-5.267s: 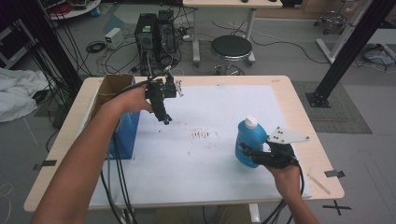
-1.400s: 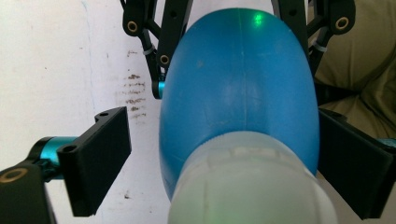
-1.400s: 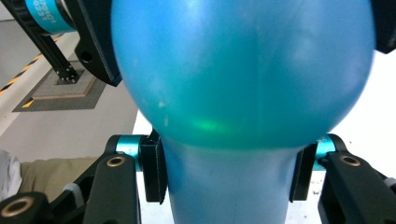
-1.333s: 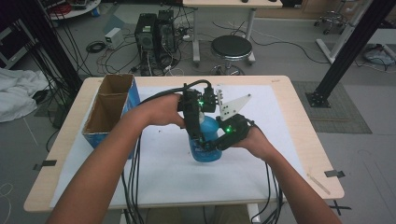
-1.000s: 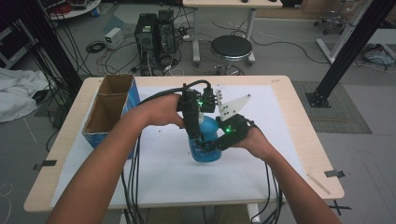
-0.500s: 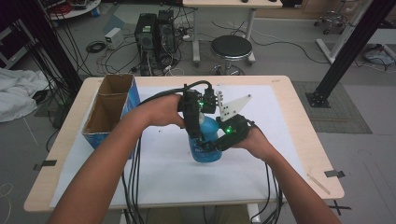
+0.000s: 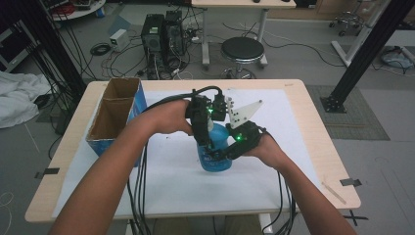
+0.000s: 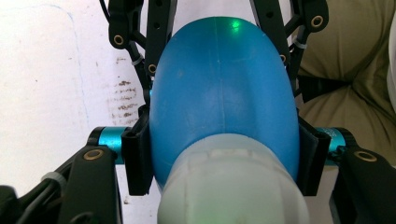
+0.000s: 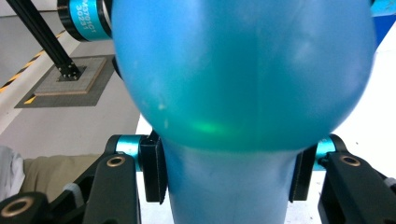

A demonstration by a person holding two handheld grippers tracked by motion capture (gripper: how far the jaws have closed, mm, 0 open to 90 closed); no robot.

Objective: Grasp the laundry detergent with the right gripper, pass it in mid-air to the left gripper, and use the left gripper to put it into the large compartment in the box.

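A blue bottle (image 7: pixel 215 159) with a white cap (image 8: pixel 233 191) stands on the white sheet in the middle of the table. My left gripper (image 7: pixel 207 141) comes down on it from above. Its jaws have just been closing, and the pads (image 8: pixel 137 161) now press the bottle's shoulder (image 8: pixel 224 93) just below the cap. My right gripper (image 7: pixel 222 152) reaches in from the right and is shut on the bottle's narrower lower part (image 9: pixel 229 186), beneath the bulging body (image 9: pixel 243 70). Both hands sit close together around the bottle.
An open cardboard box (image 7: pixel 115 110) with blue sides stands at the table's left edge. A white sheet (image 7: pixel 293 127) covers most of the tabletop. Black cables (image 7: pixel 142 181) trail off the near edge. A stool (image 7: pixel 243 49) and computer towers (image 7: pixel 161 34) stand beyond the far edge.
Since the oldest frame the right gripper has brought the bottle from the right side to the middle, and the left gripper has come over onto it. Over the last second both hands stayed put.
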